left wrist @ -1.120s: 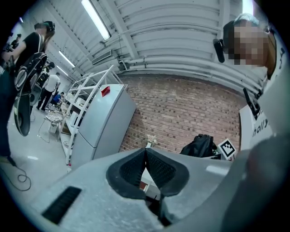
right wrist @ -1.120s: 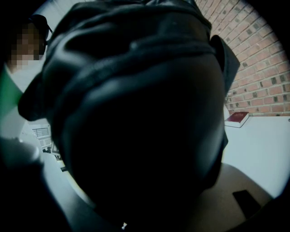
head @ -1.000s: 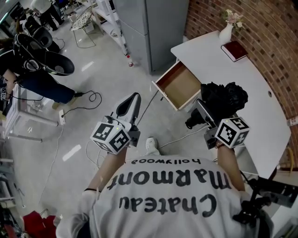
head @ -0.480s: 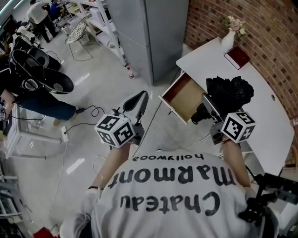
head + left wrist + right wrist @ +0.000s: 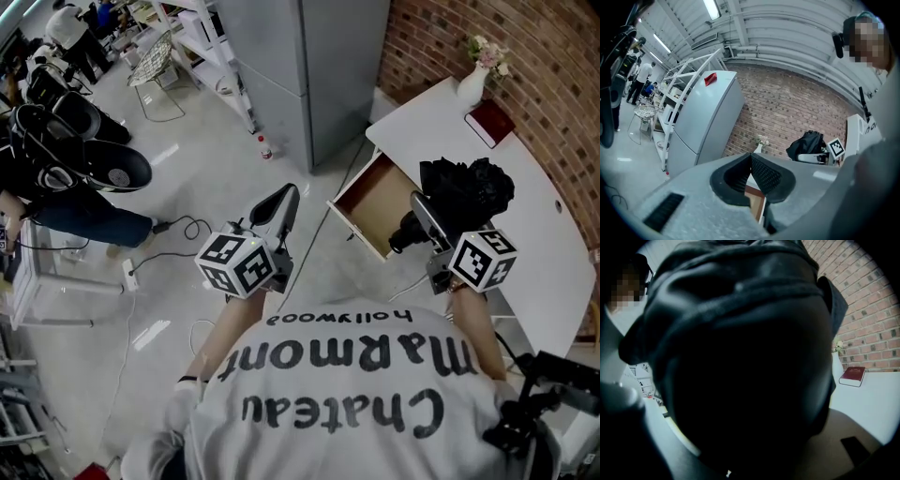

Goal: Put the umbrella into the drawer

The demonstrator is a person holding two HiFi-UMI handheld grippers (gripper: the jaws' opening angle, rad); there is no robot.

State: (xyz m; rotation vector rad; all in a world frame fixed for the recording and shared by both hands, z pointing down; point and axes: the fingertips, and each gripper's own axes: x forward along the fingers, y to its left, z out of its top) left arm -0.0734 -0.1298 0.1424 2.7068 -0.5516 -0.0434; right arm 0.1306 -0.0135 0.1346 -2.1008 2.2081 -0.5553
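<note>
You are wearing a grey T-shirt point(image 5: 347, 394) that is showing "Chateau Marmont" in large black letters and "hollywood" in smaller print, upside down in the head view.

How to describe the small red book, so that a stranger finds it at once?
Find the curved white table against the red brick wall. At its far end stands a white vase with pale flowers; the dark red closed book lies flat beside it, the only red thing on the tabletop.
</note>
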